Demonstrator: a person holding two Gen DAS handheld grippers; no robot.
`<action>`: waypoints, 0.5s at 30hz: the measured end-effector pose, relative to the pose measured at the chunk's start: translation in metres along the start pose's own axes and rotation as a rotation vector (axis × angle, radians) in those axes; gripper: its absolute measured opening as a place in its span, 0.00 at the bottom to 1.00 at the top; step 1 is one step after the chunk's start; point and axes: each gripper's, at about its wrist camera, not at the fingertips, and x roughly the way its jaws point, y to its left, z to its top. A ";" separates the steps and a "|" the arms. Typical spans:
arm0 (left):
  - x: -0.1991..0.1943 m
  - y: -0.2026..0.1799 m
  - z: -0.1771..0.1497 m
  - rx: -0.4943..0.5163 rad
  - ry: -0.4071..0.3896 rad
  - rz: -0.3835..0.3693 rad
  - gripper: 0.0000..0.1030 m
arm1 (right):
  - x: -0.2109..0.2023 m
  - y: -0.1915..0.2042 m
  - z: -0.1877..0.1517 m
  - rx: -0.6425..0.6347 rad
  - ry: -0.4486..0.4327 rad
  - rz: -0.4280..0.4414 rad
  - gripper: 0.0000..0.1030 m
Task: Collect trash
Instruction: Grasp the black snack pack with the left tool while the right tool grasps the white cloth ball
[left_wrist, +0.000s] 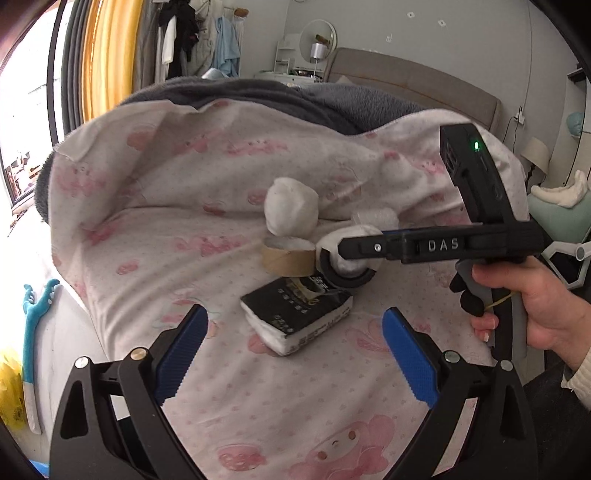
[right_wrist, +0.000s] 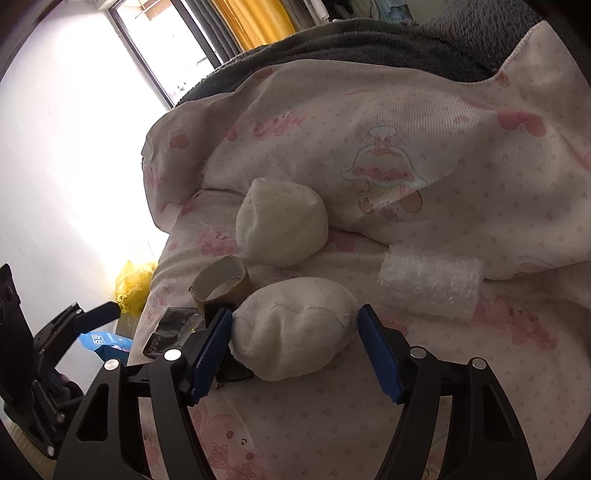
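Observation:
On the pink patterned bed cover lie several trash items. A white soft ball (right_wrist: 295, 332) sits between the open jaws of my right gripper (right_wrist: 295, 334); the left pad touches it, the right pad stands just off it. A second white ball (right_wrist: 282, 225) (left_wrist: 291, 206) lies behind. A brown cardboard tape core (right_wrist: 221, 282) (left_wrist: 288, 258), a black tissue pack (left_wrist: 299, 317) and a bubble-wrap roll (right_wrist: 430, 286) lie around. My left gripper (left_wrist: 295, 339) is open and empty, just in front of the tissue pack. The right gripper shows in the left wrist view (left_wrist: 345, 264).
A grey fleece blanket (left_wrist: 280, 98) is bunched behind the pink cover (left_wrist: 166, 206). A yellow bag (right_wrist: 133, 284) and a blue pack (right_wrist: 105, 341) lie on the floor beside the bed. A clothes rack (left_wrist: 192, 40) and headboard (left_wrist: 413, 79) stand at the back.

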 end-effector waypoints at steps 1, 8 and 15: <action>0.003 -0.002 0.000 0.005 0.006 0.001 0.94 | 0.000 0.000 0.000 -0.002 0.001 0.004 0.61; 0.023 -0.010 -0.003 0.015 0.050 0.022 0.94 | -0.008 0.001 0.000 -0.016 -0.019 0.013 0.50; 0.036 -0.013 -0.003 0.004 0.073 0.059 0.94 | -0.019 -0.003 0.000 -0.023 -0.046 0.012 0.49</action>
